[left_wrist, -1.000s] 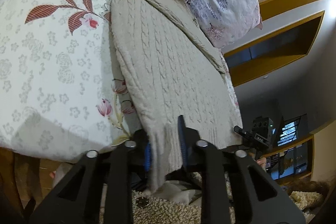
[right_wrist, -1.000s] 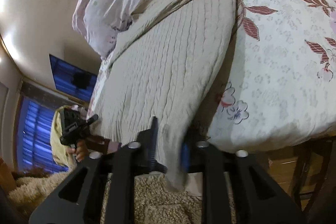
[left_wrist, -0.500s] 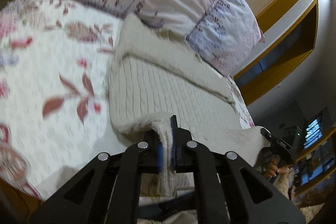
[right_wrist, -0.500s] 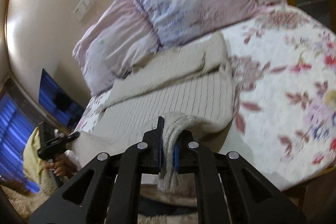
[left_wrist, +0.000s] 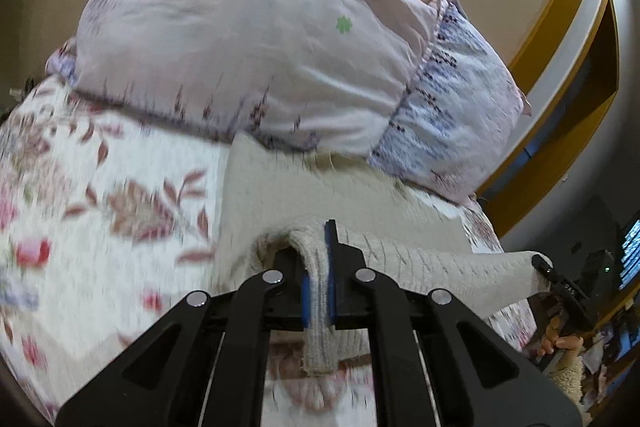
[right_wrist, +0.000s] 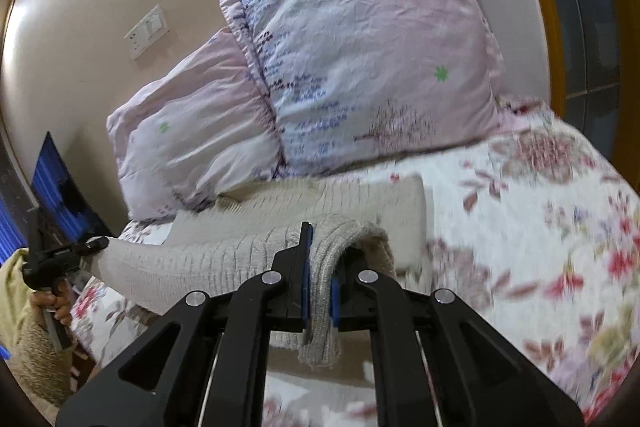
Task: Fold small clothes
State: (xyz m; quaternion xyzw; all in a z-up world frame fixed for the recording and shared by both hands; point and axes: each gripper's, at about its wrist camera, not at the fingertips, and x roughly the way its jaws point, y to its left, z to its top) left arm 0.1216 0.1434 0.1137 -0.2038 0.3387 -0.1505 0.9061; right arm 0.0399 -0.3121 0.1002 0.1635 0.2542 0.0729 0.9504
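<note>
**Knit sweater hem lifted by both grippers over the bed**

Floral bedspread [left_wrist: 80, 227] fills the lower field, white with red leaves and flowers. Two pink-lilac pillows [right_wrist: 360, 67] lean against the beige wall at the head.

Cream cable-knit sweater [left_wrist: 320, 195] lies on the spread just below the pillows, its far end touching them. Long axis runs from the pillows toward the cameras. Near hem is raised off the bed and stretched crosswise between the two grippers.

Left gripper [left_wrist: 318, 291] points slightly downward toward the pillows, jaws clenched on one hem corner; ribbed edge hangs down behind the blue pads. Right gripper [right_wrist: 320, 291] is angled likewise, jaws clamped on the other corner, knit draped over the right finger.

Each wrist view shows the other gripper at the frame edge, held in a hand [left_wrist: 560, 335], at the far end of the taut hem. Both frames motion-blurred.
</note>
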